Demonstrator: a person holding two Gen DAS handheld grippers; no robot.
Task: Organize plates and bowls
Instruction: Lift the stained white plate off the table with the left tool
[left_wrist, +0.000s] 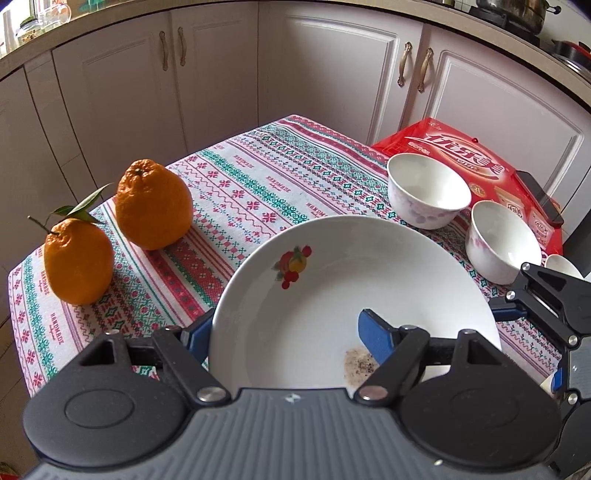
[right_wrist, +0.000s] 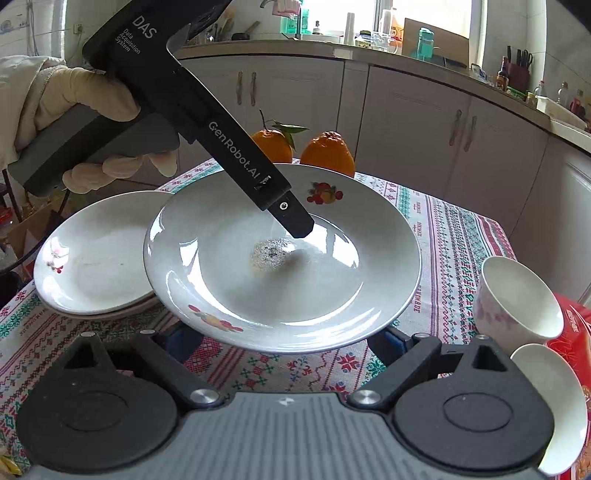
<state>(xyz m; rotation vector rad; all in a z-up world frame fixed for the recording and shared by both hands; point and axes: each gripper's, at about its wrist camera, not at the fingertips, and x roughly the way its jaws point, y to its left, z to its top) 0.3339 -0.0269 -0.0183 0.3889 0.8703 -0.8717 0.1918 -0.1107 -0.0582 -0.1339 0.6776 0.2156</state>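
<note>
A white plate (left_wrist: 332, 266) with fruit decals and a brown speckled stain hangs tilted above the table, my left gripper (left_wrist: 284, 332) shut on its rim. One blue pad (left_wrist: 373, 336) lies inside the dish and the other is under it. In the right wrist view the plate (right_wrist: 221, 288) hovers beside a stack of white plates (right_wrist: 92, 258), and a left finger (right_wrist: 291, 218) presses inside it. My right gripper (right_wrist: 286, 341) stands open just below the plate's near rim, holding nothing. Two white bowls (left_wrist: 428, 192) (left_wrist: 502, 240) stand at the right.
Two oranges (left_wrist: 153, 205) (left_wrist: 77, 258) sit on the patterned tablecloth (left_wrist: 258, 184) at the far left. A red box (left_wrist: 461, 155) with a phone (left_wrist: 539, 199) lies beyond the bowls. A third bowl (right_wrist: 550, 406) leans by my right gripper. Kitchen cabinets (left_wrist: 332, 74) surround the table.
</note>
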